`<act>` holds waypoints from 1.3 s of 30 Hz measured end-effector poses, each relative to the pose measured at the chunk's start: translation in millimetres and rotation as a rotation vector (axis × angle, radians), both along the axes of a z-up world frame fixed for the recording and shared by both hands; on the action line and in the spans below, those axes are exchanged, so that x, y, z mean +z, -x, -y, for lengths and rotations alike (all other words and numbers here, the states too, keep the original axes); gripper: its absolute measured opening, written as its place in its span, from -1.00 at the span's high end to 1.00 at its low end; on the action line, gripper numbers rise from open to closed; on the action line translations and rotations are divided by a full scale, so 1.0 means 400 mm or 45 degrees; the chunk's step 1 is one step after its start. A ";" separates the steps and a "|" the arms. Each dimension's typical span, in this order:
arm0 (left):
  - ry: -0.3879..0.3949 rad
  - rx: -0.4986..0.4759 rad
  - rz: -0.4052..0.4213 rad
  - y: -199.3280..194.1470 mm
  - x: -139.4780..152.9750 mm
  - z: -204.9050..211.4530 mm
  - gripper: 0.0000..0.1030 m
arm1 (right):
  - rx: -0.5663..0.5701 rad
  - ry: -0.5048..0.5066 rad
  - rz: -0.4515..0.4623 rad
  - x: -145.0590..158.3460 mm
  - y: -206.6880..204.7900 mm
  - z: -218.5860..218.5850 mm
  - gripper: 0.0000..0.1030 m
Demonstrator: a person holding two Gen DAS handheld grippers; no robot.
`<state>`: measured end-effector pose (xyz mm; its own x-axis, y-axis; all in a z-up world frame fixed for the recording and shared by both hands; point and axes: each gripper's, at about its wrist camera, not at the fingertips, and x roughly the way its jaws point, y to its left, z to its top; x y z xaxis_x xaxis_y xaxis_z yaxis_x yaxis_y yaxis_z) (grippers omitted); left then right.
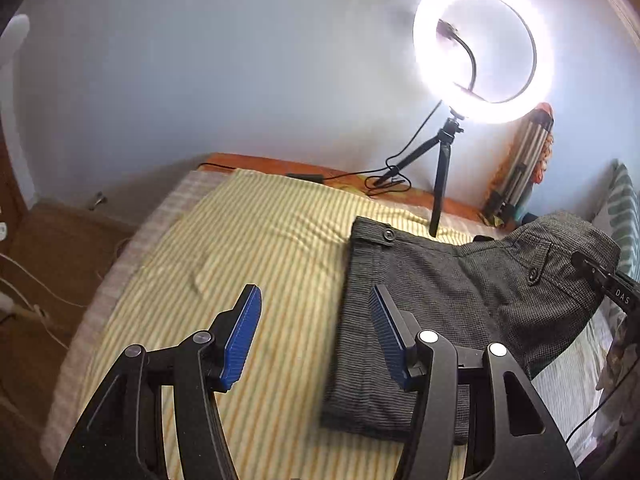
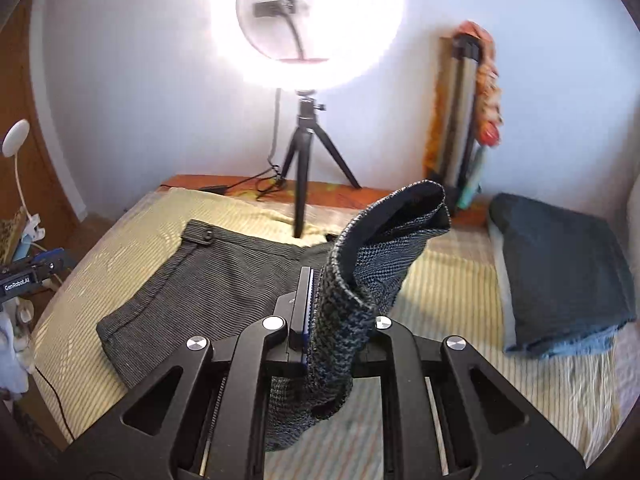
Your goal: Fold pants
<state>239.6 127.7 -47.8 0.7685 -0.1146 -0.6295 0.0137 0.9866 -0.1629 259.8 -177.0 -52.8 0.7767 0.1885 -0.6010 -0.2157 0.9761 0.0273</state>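
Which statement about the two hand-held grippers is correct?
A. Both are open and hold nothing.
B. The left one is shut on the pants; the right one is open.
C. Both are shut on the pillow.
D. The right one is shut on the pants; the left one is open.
D: the right hand-held gripper pinches a raised fold of the pants, while the left hand-held gripper is open and empty.

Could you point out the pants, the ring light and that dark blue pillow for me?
pants (image 1: pixel 404 312): left wrist view, on the flat grey leg panel.
ring light (image 2: pixel 224 32): right wrist view, on the glowing ring's left side.
dark blue pillow (image 2: pixel 560 272): right wrist view, on its top face.
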 end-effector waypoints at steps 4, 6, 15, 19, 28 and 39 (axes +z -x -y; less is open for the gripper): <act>0.004 0.000 -0.007 0.013 -0.002 -0.026 -0.07 | 0.104 0.071 0.003 0.002 -0.005 -0.118 0.74; 0.013 0.009 -0.005 0.019 0.000 -0.044 -0.07 | 0.160 0.094 -0.006 -0.005 -0.009 -0.180 0.74; 0.051 0.064 0.002 0.030 0.003 -0.114 -0.07 | 0.398 0.234 -0.091 -0.110 -0.019 -0.430 0.77; 0.054 0.076 -0.002 0.026 -0.001 -0.121 -0.07 | 0.474 0.299 -0.146 -0.176 -0.018 -0.507 0.78; 0.071 0.077 -0.022 0.021 -0.009 -0.126 -0.07 | 0.559 0.196 -0.243 -0.236 -0.037 -0.534 0.70; 0.218 0.003 -0.111 0.031 -0.028 -0.085 -0.27 | 0.564 -0.453 -0.269 -0.130 0.006 -0.271 -0.17</act>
